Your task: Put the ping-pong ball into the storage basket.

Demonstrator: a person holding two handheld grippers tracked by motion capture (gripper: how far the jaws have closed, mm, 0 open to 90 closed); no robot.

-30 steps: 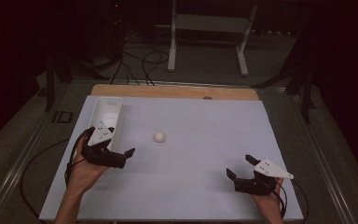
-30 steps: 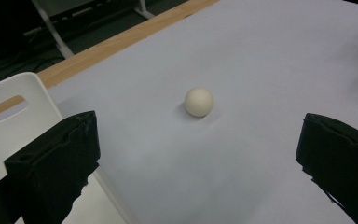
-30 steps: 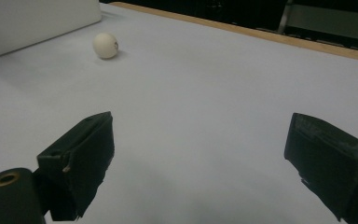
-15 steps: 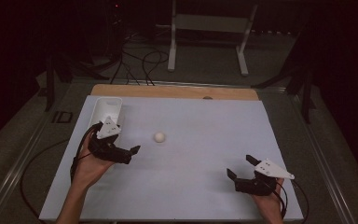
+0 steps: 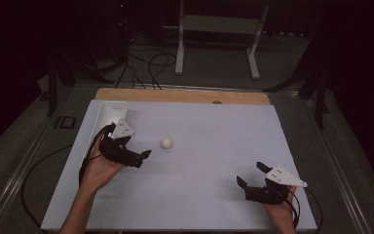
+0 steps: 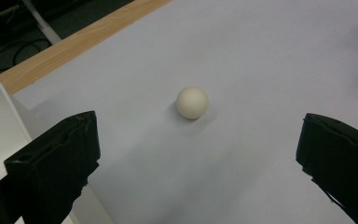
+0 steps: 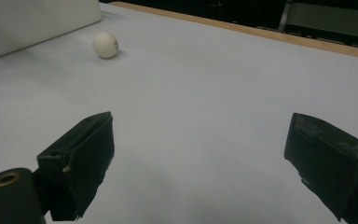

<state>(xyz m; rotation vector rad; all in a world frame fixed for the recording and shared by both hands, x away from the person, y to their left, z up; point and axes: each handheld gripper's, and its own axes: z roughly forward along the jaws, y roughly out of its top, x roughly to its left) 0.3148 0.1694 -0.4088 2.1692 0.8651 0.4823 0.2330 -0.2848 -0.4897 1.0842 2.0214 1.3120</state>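
White tray, contents hard to see.

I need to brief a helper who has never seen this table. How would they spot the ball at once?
Start from the white sheet covering the table, then go to the white tray at its far left. The ball lies on the sheet beside that tray, just ahead of the open left tool. It is the sole small, round, cream thing there.
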